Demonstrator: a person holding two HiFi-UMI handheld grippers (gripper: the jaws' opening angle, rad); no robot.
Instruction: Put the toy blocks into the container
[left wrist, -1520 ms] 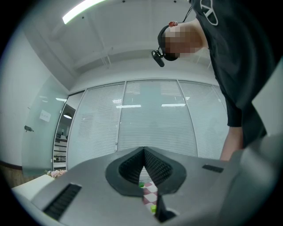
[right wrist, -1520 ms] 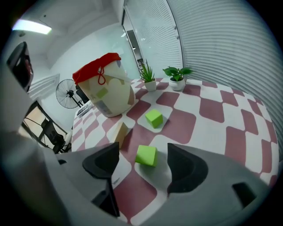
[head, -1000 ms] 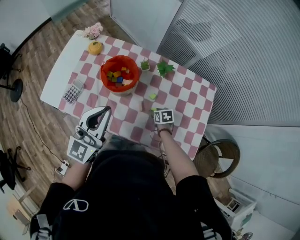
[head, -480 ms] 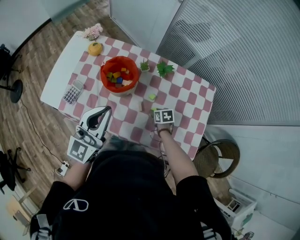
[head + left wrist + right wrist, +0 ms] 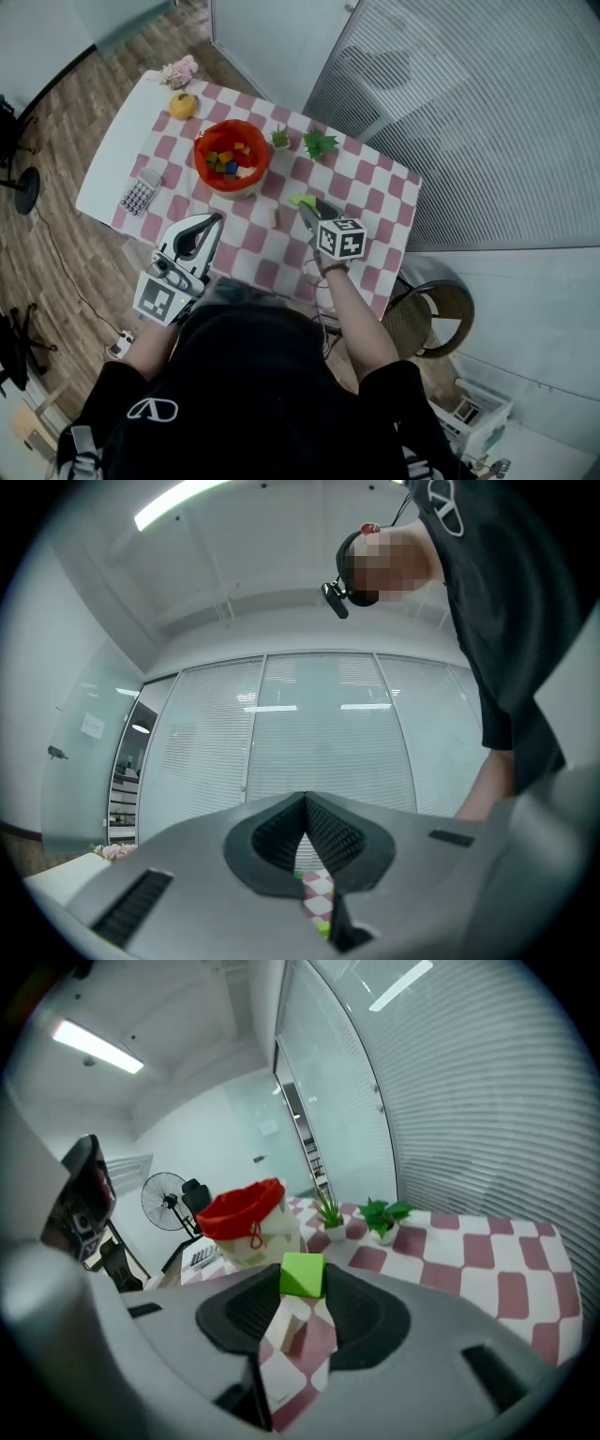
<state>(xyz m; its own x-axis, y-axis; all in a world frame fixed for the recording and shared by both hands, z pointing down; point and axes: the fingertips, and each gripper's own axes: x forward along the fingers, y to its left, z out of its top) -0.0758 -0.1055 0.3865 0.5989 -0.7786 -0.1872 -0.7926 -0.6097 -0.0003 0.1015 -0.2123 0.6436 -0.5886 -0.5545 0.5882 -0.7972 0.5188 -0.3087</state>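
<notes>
Right gripper (image 5: 303,1281): jaws just drawn closed on a small green toy cube (image 5: 302,1271).
Left gripper (image 5: 305,801): jaws pressed together, empty.

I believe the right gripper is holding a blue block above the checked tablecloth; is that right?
Not quite: the block is green, not blue. The right gripper view shows the right gripper holding it above the checked tablecloth.

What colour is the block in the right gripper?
The block is bright green; the right gripper view shows it best.
</notes>
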